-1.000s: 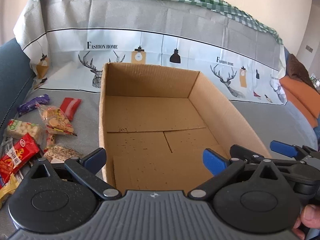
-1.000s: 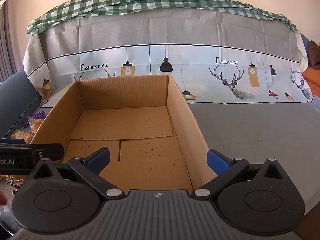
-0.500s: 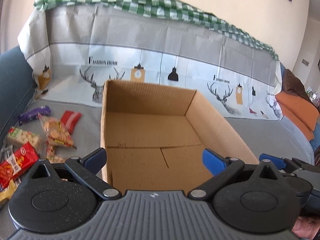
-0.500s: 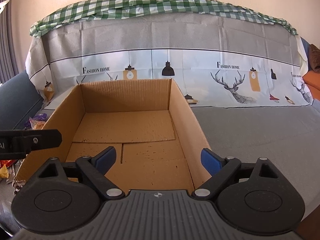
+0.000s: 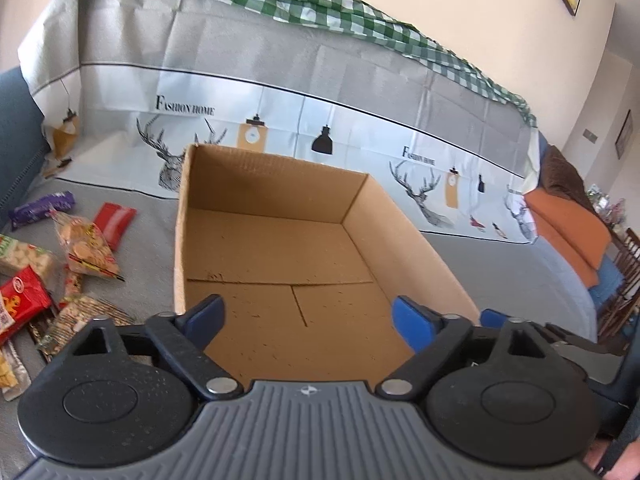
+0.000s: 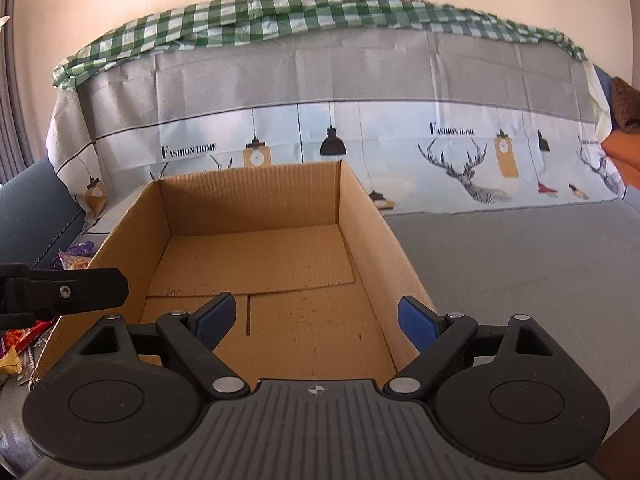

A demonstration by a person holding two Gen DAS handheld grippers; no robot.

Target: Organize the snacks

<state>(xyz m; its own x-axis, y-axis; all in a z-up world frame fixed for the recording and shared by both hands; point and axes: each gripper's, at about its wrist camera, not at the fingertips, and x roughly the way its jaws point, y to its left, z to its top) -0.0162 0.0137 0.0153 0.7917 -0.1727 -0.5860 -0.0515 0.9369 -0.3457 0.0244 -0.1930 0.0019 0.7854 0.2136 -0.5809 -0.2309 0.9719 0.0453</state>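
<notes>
An open, empty cardboard box (image 5: 408, 240) sits on the grey cover in front of both grippers; it also shows in the right wrist view (image 6: 384, 236). Several snack packets lie left of the box: a clear cracker bag (image 5: 86, 248), a red packet (image 5: 114, 220), a purple bar (image 5: 42, 205) and a red chip bag (image 5: 18, 304). My left gripper (image 5: 308, 318) is open and empty above the box's near end. My right gripper (image 6: 318, 318) is open and empty, also over the near end. Packet edges (image 6: 20, 336) show at its far left.
The sofa back carries a grey printed cover (image 6: 400, 144) with a green checked cloth (image 6: 280, 20) on top. Orange cushions (image 5: 568, 220) lie at the right. The left gripper's body (image 6: 64, 290) juts into the right wrist view. Bare grey seat (image 6: 520, 264) lies right of the box.
Both grippers have risen and drawn back a little, so the box looks smaller and lower in view. The left view has tilted. Both stay open and empty.
</notes>
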